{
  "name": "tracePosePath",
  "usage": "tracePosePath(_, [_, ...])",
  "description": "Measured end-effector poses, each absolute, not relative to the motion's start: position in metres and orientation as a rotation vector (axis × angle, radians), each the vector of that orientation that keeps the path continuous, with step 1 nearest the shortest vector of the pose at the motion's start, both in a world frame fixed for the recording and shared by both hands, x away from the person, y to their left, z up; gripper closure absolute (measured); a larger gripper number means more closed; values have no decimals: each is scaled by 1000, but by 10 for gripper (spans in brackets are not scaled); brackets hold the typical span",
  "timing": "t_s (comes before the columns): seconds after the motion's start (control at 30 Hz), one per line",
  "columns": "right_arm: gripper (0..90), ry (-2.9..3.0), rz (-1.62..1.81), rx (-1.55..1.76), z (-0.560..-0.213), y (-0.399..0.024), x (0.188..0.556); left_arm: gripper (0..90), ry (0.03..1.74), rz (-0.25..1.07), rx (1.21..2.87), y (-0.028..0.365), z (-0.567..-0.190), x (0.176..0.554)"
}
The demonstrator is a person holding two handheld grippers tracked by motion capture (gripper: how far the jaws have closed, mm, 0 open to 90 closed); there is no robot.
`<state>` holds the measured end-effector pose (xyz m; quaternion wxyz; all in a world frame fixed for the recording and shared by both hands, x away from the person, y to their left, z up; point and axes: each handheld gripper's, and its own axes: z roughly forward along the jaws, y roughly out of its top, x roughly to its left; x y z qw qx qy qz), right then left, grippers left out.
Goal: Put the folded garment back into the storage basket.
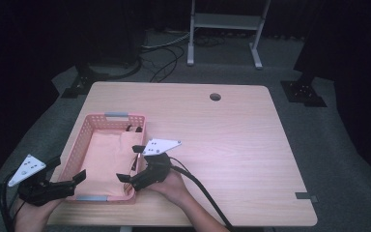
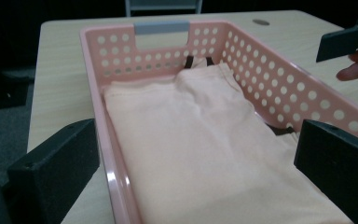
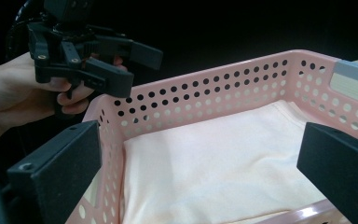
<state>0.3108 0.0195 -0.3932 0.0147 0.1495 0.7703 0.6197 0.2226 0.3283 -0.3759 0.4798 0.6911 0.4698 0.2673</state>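
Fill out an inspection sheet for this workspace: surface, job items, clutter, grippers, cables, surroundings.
Surface: light wooden table with a round cable hole near the far edge.
Job's things: pink perforated basket with grey handles, at the near left of the table; folded peach cloth lies flat inside, with something dark tucked at its far end.
Clutter: nothing seen.
Grippers: left gripper open, jaws astride the basket's near left corner; right gripper open, at the basket's right wall; neither holds anything.
Cables: black cable trails from the right gripper off the near edge; loose cables on the floor beyond.
Surroundings: grey carpet, white metal stand, dark backdrop.
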Motion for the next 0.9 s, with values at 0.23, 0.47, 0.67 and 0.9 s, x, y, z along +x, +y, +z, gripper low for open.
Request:
tracePosePath(0.23, [0, 2376, 1933, 434, -387, 13, 308, 0, 1106, 666, 1672, 322, -364, 221])
tracePosePath(0.47, [0, 2322, 1930, 423, -374, -6, 307, 0, 1039, 673, 1668, 303, -347, 226])
tracePosePath(0.67, [0, 2308, 1899, 431, -364, -29, 307, 0, 974, 649, 1651, 283, -339, 233])
tracePosePath(0.9, [0, 2268, 1862, 437, -354, -59, 303, 0, 907, 607, 1693, 251, -330, 245])
